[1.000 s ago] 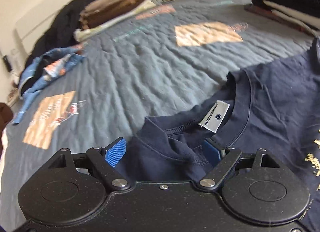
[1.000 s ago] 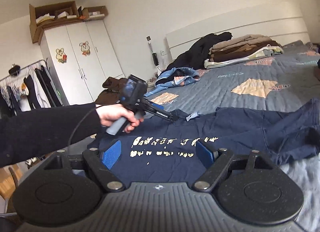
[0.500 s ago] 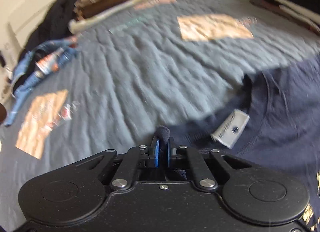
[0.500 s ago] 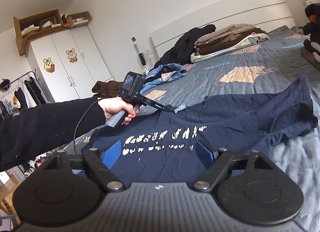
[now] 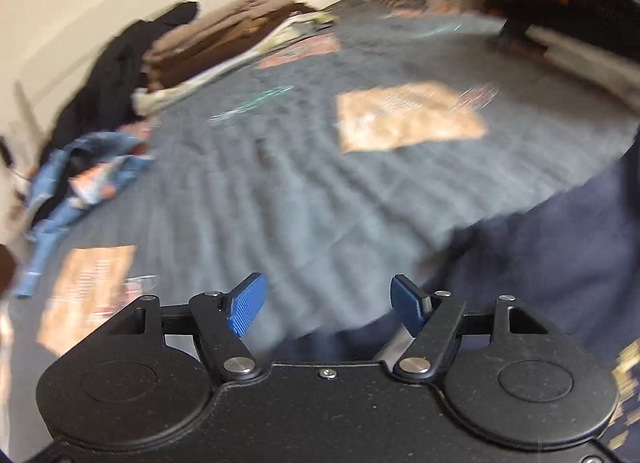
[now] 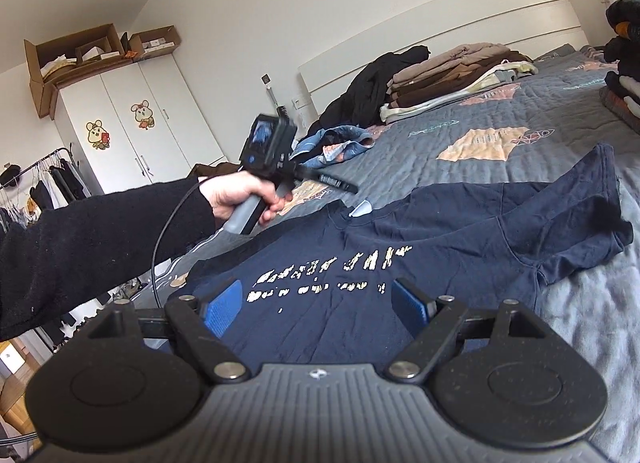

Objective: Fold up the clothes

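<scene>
While both tools stand with jaws spread wide and nothing between the blue pads, the entry reads as follows.

Item: navy T-shirt [image 6: 420,263], pale cracked lettering on the chest, spread front-up across the grey-blue quilted bedspread [image 6: 520,119]. Collar with its white neck label [image 6: 362,208] points toward the far side; one sleeve [image 6: 600,199] lies bunched and doubled toward the right. Body mostly flat, lightly creased.

Left gripper [image 5: 326,305]: empty, raised off the cloth near the collar edge; its view is motion-blurred, with dark shirt fabric [image 5: 540,263] at lower right. From the right wrist view it shows held in a hand [image 6: 244,199] with a black sleeve, above the collar.

Right gripper [image 6: 318,305]: empty, hovering over the lower chest of the shirt.

Also on the bed: folded stack of brown and beige garments [image 6: 452,75], crumpled denim piece [image 6: 340,141].

Step, by judgement: laying out and squaring the shirt, between grasps. No lengthwise fold shows.

Next move calls for: flattening the bunched sleeve, then a thin pinch through a single layer at shoulder and hem, both sides lifted evenly so the fold runs straight.
</scene>
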The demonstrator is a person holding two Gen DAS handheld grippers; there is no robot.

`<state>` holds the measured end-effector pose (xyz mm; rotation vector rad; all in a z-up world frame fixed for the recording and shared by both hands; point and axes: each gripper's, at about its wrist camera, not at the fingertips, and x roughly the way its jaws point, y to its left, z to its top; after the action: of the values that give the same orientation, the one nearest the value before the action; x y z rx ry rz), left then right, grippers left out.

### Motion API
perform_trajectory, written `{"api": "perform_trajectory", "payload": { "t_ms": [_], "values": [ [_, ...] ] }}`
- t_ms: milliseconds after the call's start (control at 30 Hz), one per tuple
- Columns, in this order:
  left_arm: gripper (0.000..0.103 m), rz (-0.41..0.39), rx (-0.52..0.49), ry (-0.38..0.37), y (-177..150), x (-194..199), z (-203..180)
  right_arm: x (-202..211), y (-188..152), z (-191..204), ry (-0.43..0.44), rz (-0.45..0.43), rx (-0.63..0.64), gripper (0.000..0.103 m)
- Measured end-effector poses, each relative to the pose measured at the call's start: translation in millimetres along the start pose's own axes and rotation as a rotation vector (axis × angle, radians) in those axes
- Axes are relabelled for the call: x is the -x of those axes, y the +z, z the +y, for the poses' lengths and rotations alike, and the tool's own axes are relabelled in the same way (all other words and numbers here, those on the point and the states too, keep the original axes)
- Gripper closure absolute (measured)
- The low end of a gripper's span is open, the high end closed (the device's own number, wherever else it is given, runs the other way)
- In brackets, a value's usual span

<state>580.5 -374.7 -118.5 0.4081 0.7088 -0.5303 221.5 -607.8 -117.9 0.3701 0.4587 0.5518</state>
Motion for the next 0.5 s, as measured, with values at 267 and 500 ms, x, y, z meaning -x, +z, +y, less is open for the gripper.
{"api": "perform_trajectory", "payload": {
  "t_ms": [267,500],
  "values": [
    [0.024,0.132,-0.011,-0.11,10,-72,-71,3,4,4,0.021,-0.013,-0.002,0.022],
    [0.085,0.063,0.021,-0.121,-1,-84,-80,6,6,-3,0.04,-0.03,-0.036,0.022]
  ]
}}
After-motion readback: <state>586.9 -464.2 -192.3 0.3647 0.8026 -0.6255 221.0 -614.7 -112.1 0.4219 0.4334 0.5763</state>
